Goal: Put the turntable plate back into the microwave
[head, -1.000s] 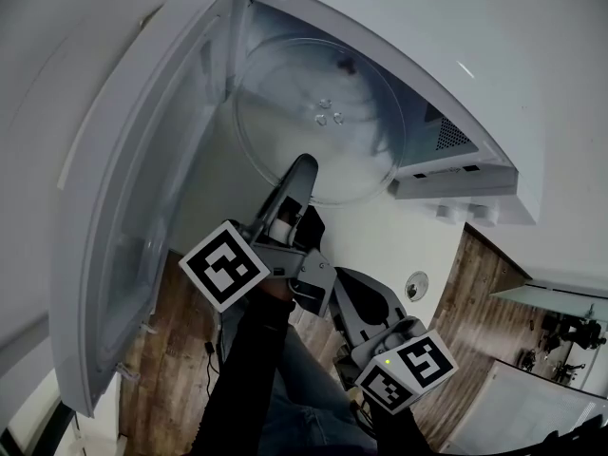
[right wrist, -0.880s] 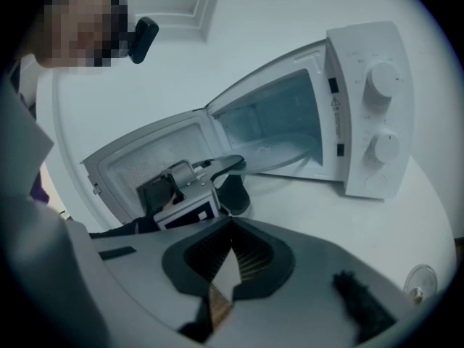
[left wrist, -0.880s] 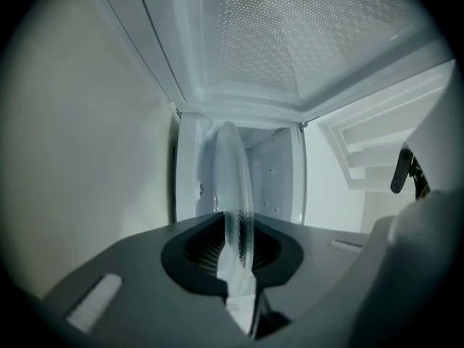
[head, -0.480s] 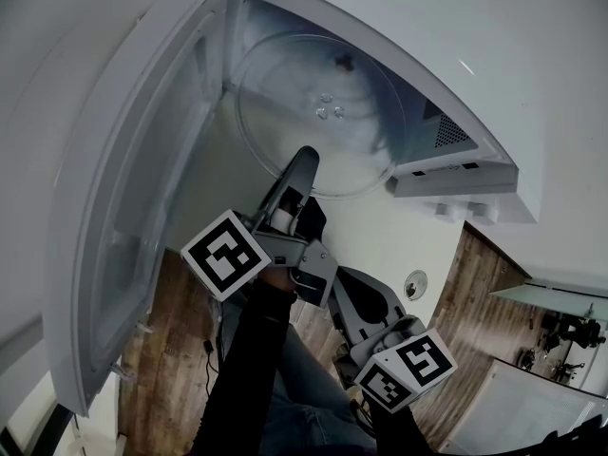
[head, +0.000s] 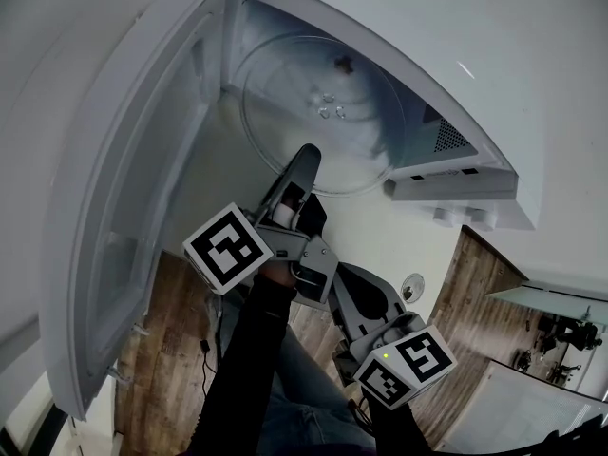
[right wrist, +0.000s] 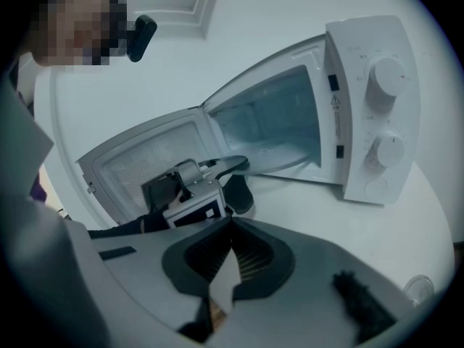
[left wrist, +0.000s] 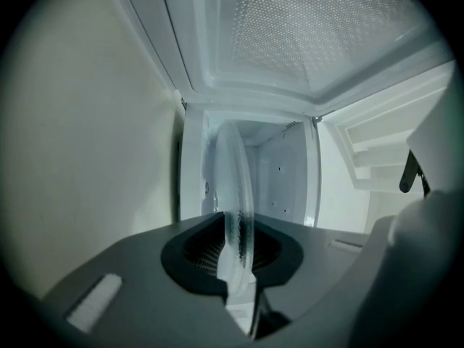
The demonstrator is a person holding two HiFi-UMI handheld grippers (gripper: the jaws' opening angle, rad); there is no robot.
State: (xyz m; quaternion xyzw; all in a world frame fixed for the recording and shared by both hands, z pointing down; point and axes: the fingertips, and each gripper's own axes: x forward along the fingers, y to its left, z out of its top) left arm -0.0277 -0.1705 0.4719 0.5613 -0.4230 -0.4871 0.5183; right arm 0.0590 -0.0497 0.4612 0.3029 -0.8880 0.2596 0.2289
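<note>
In the head view the clear glass turntable plate [head: 328, 112] hangs level in the mouth of the open white microwave [head: 456, 174]. My left gripper [head: 306, 161] is shut on the plate's near rim. In the left gripper view the plate [left wrist: 233, 187] runs edge-on between the jaws toward the cavity [left wrist: 279, 183]. My right gripper [head: 344, 288] is lower and nearer to me, above the white table, shut with nothing in it. The right gripper view looks over its closed jaws [right wrist: 232, 263] at the left gripper [right wrist: 190, 194], the plate [right wrist: 235, 164] and the microwave [right wrist: 362, 107].
The microwave door [head: 123, 226] stands swung wide to the left of the cavity. Two knobs [right wrist: 384, 75] are on the control panel at the right. A small round object [head: 415, 285] lies near the edge of the white table [head: 380, 236], and beyond that edge is wood floor.
My left gripper has edged the plate slightly further toward the microwave cavity. The right gripper has stayed where it was.
</note>
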